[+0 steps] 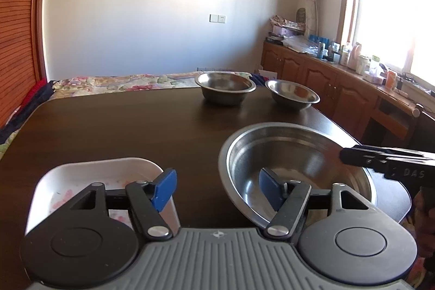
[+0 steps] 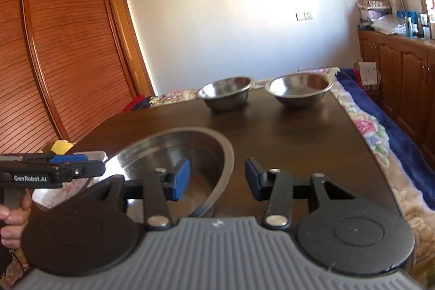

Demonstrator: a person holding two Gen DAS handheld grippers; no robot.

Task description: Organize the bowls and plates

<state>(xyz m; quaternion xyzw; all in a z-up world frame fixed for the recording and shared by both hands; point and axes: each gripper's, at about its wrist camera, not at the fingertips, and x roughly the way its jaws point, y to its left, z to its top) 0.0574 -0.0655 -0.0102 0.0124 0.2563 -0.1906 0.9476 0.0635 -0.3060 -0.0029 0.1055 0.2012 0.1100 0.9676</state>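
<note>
A large steel bowl (image 1: 296, 151) (image 2: 174, 151) sits at the near right of the dark table (image 1: 136, 124). To its left lies a white square plate (image 1: 89, 173) (image 2: 96, 154). My left gripper (image 1: 217, 190) (image 2: 100, 166) is open and hovers between them, with one blue pad over the plate's edge and the other over the bowl. My right gripper (image 2: 216, 178) (image 1: 344, 155) is open and straddles the big bowl's right rim, left pad inside, right pad outside. Two smaller steel bowls (image 1: 225, 89) (image 1: 292, 94) stand side by side at the table's far edge.
A bed with a floral quilt (image 2: 380, 143) borders the table on the far and right sides. Wooden cabinets with a cluttered counter (image 1: 339, 78) run under the window. A slatted wardrobe (image 2: 68, 45) stands at the left. A hand (image 2: 13, 211) holds the left gripper's handle.
</note>
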